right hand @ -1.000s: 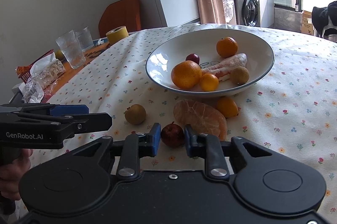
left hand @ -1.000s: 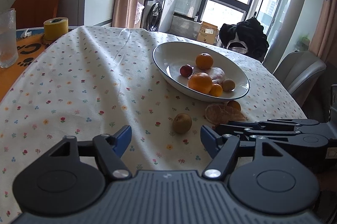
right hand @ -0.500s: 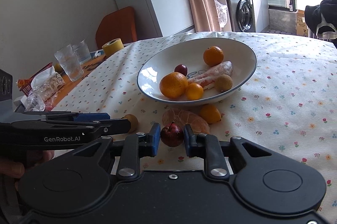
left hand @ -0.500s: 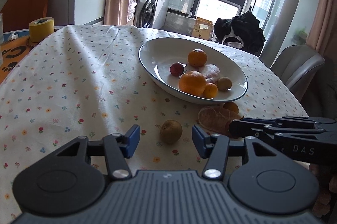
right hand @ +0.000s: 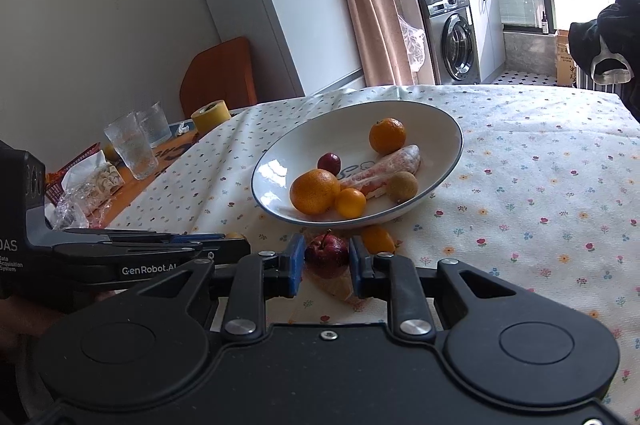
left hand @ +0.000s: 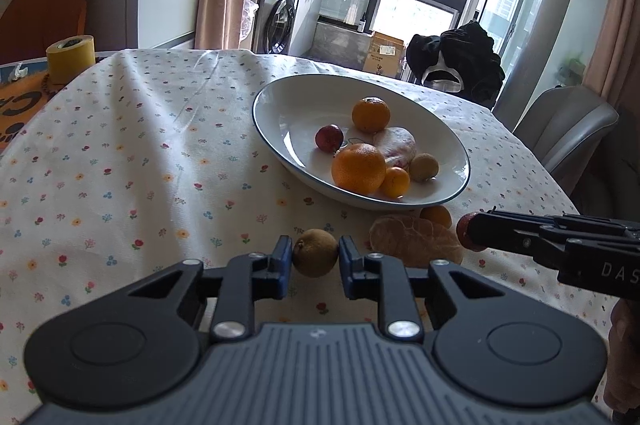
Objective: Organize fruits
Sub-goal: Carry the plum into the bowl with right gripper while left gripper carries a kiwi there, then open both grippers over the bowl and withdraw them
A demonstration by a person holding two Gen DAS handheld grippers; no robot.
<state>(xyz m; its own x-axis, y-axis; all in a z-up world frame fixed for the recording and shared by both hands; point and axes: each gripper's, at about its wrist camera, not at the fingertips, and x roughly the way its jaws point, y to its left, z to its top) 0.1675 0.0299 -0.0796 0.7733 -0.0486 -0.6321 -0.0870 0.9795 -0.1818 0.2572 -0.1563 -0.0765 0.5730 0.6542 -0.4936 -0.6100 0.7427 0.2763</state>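
My left gripper has just closed around the brown fruit, low centre of frame; my right gripper still clamps the red apple, so both can go to the bowl.

**My two handheld grippers, up close**

My left gripper is black with a ribbed grey top, blue pads and silver screws at 6 o'clock. My right gripper is matte black, blue-padded, with white "GenRobot.AI" and "DAS" lettering at 9 o'clock.
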